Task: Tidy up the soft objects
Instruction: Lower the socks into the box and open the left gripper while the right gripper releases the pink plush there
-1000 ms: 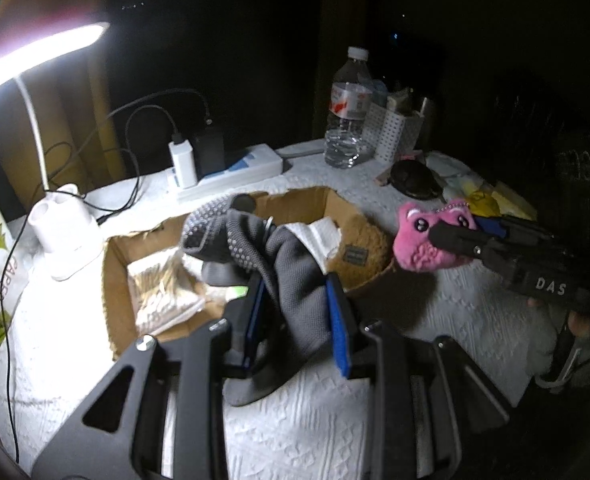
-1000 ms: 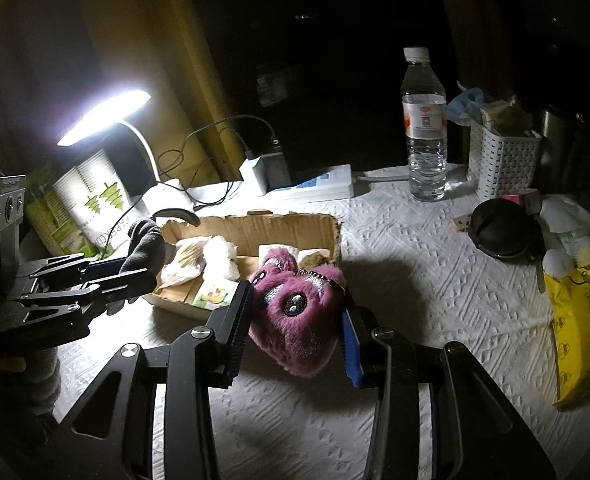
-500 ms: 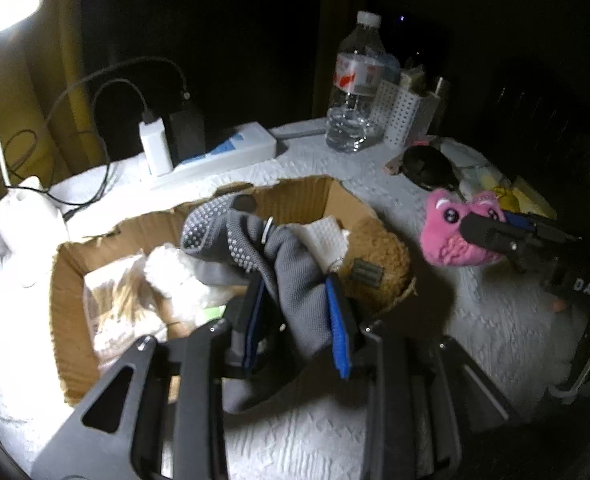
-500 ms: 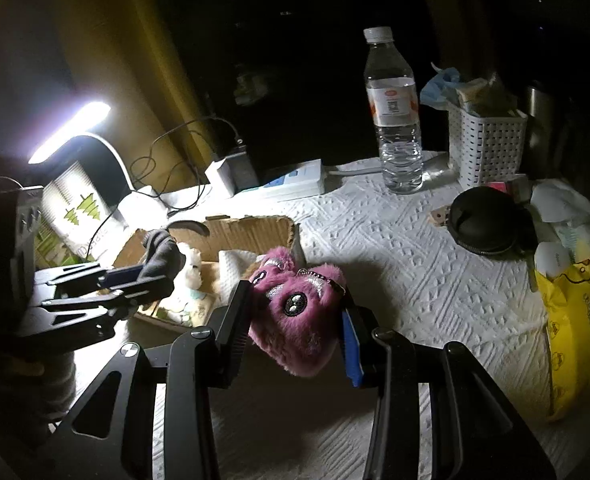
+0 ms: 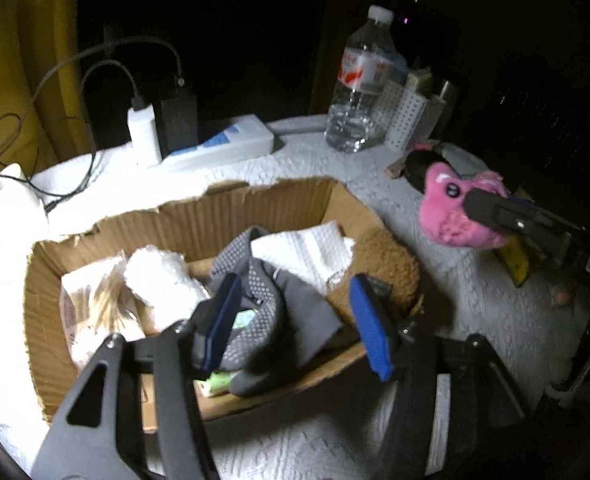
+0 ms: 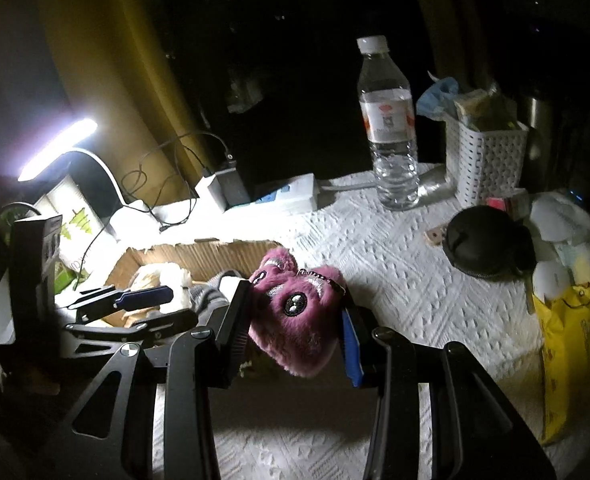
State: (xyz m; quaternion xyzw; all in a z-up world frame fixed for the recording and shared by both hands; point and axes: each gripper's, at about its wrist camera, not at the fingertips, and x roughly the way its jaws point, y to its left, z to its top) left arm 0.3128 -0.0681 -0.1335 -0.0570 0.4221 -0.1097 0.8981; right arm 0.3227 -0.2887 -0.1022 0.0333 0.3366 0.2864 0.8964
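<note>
The left gripper [image 5: 295,320] hangs over the box [image 5: 255,208], fingers spread, the grey sock [image 5: 271,304] lying loose between them inside the box. The right gripper [image 6: 295,336] beside the box pinches the pink plush [image 6: 295,312] above the tablecloth [image 6: 395,264]. A bottle [image 6: 389,128] and basket [image 6: 483,160] stand behind. The box's contents are partly hidden.
</note>
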